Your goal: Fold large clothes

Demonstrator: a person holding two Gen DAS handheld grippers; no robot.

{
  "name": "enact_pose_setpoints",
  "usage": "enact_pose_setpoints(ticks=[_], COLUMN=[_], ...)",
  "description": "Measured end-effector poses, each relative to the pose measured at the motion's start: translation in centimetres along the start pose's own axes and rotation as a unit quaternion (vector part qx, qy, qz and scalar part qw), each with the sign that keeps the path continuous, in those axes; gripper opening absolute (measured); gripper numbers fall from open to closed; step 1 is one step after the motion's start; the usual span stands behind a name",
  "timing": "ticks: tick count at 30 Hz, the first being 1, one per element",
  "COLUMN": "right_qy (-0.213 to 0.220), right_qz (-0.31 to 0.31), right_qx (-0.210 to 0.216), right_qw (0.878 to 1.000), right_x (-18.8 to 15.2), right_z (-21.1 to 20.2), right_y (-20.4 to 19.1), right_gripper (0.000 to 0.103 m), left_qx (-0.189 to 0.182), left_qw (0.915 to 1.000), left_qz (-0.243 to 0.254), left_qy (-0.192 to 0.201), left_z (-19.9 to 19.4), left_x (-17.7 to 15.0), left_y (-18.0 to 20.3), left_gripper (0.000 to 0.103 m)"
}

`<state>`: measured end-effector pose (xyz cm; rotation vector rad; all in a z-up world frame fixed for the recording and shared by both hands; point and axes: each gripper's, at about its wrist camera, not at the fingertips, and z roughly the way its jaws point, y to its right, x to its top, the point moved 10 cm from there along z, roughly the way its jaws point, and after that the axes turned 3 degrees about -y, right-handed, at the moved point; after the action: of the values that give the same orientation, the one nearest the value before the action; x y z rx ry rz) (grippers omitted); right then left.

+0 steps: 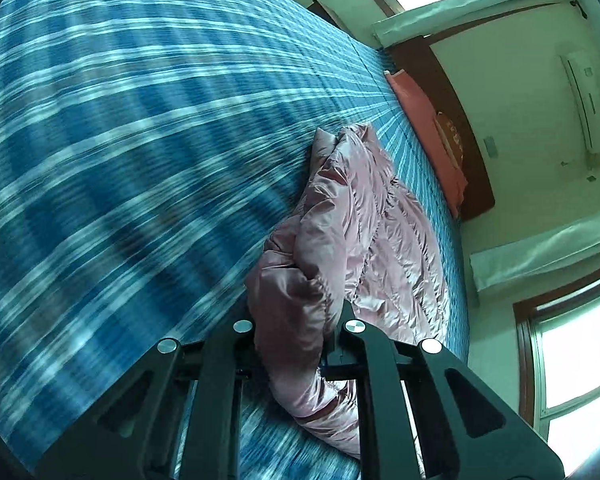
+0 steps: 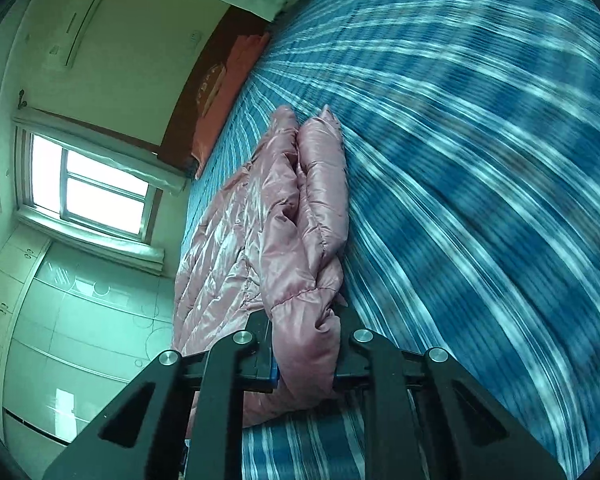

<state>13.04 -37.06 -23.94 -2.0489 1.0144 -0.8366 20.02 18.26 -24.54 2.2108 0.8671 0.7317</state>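
Left wrist view: your left gripper (image 1: 296,336) was clamped on a bunched fold of the pink padded jacket (image 1: 384,240), jaws pressed in from both sides. Right wrist view: your right gripper (image 2: 306,344) was likewise clamped on a thick roll of the same jacket (image 2: 260,232). Both grips sat on one edge of the garment, probably so that you could carry that side across for a fold. Jacket: glossy pink, quilted, puffy; held edge doubled into a ridge, the rest flat on the blue plaid bedspread (image 1: 140,140). Relative to the jacket: bedspread beneath and all around; orange pillow (image 1: 428,128) beyond its far end, against the dark headboard (image 1: 456,120); window (image 2: 88,184) farther off, across the room.
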Motion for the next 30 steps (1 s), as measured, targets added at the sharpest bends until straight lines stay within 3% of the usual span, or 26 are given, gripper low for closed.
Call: enact_pose_setpoints(ticks=[2,4,5,7,9,13,14,16,17,19,21,25,30], right_qy=[-0.004,-0.009,-0.008,0.003,0.017,0.022,0.023,0.018,0.019,0.019,0.015,0.021,0.022], right_qz=[-0.001,-0.001,-0.001,0.006,0.016,0.014,0.014,0.013,0.015,0.012,0.008,0.022,0.006], right_qx=[-0.003,0.0,-0.002,-0.006,-0.008,-0.016,-0.016,-0.014,-0.014,-0.015,-0.013,-0.005,-0.021], right_qw=[1.0,1.0,1.0,1.0,1.0,1.0,1.0,1.0,1.0,1.0,1.0,1.0,1.0], right_x=[-0.6,-0.6,-0.5,-0.1,0.3,0.8,0.5,0.6,0.6,0.5,0.3,0.9,2.3], right_z=[-0.4,-0.3,-0.3,-0.6,-1.1,-0.6,-0.8,0.1,0.2,0.3,0.2,-0.9,-1.7], right_y=[0.3,0.5,0.7,1.4,2.0,2.9,3.1,3.4,3.5,3.3,3.2,4.1,5.0], right_gripper=[0.02,0.024,0.03,0.039,0.046,0.045,0.038,0.034,0.033,0.033,0.033,0.035,0.036], left_qx=[0.001,0.027,0.038,0.033,0.031,0.035,0.04,0.032,0.03,0.026,0.03,0.033,0.053], left_qw=[1.0,0.9996,0.9991,0.9991,0.9991,0.999,0.9988,0.9992,0.9993,0.9993,0.9994,0.9991,0.9977], left_qz=[0.001,0.0,-0.005,-0.01,-0.015,-0.008,-0.003,-0.001,-0.009,-0.023,-0.008,-0.003,-0.001], left_qy=[-0.003,0.01,0.016,0.024,0.025,0.026,0.028,0.024,0.019,0.017,0.018,0.028,0.041], left_z=[-0.5,-1.0,-1.0,-1.1,-1.0,-0.6,-0.5,-0.1,0.3,0.8,0.7,-0.3,-1.7], left_x=[-0.6,-0.4,-0.1,0.4,0.9,1.3,1.5,1.6,1.6,1.5,1.4,1.8,2.7], left_y=[-0.7,-1.8,-2.1,-2.3,-2.6,-2.8,-2.7,-2.7,-2.8,-3.1,-2.9,-3.1,-4.0], left_gripper=[0.017,0.037,0.052,0.061,0.061,0.06,0.057,0.028,0.027,0.027,0.027,0.04,0.047])
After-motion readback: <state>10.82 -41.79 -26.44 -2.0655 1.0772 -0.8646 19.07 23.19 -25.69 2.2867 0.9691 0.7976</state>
